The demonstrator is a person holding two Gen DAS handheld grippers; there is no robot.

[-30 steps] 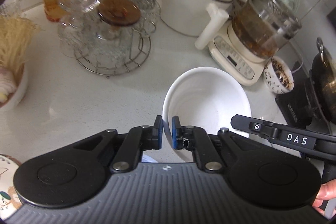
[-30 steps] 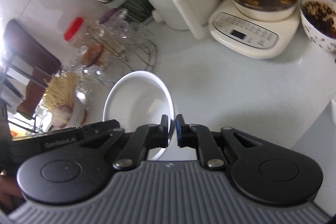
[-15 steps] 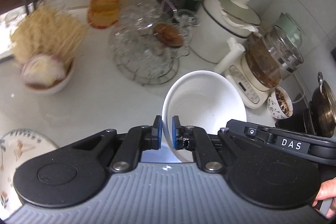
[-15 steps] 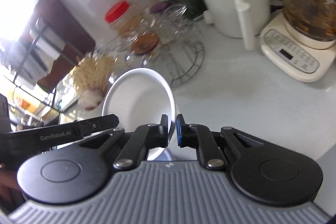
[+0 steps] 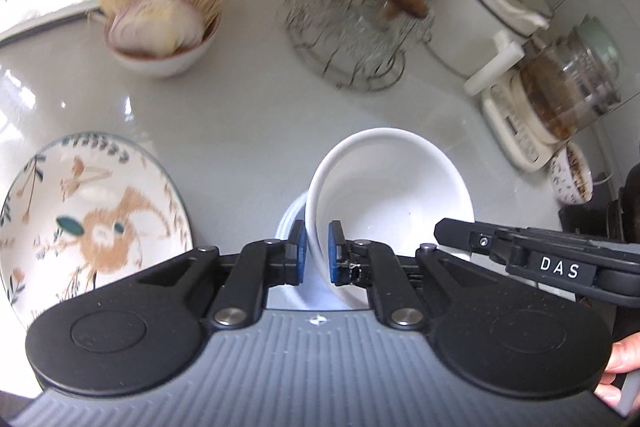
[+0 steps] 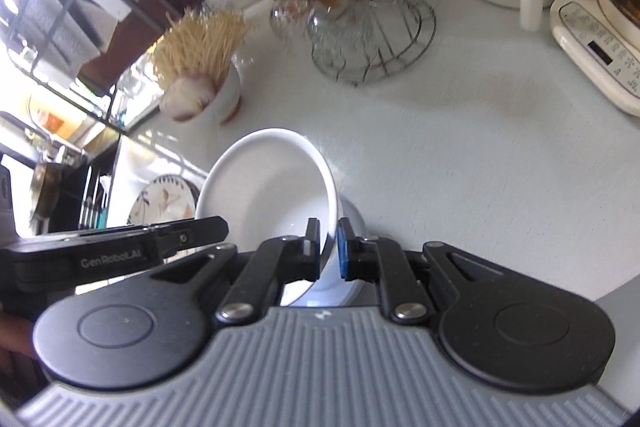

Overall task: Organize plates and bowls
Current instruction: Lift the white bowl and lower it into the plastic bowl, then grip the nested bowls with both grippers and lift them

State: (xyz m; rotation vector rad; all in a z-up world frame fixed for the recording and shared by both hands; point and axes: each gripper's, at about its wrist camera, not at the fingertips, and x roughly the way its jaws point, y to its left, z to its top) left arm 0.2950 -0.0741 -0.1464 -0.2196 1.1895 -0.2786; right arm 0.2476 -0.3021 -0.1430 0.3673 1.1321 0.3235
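Glass cups on the wire rack are blurring beyond count; the patterned plate is running off frame. Left gripper and right gripper are each pinching opposite rims of the white bowl, tilted above the counter.

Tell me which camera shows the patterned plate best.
The left wrist view: the patterned plate lies nearly whole on the counter, drawings readable. The right wrist view shows only a small slice behind the white bowl.

White bowl, floral-patterned plate
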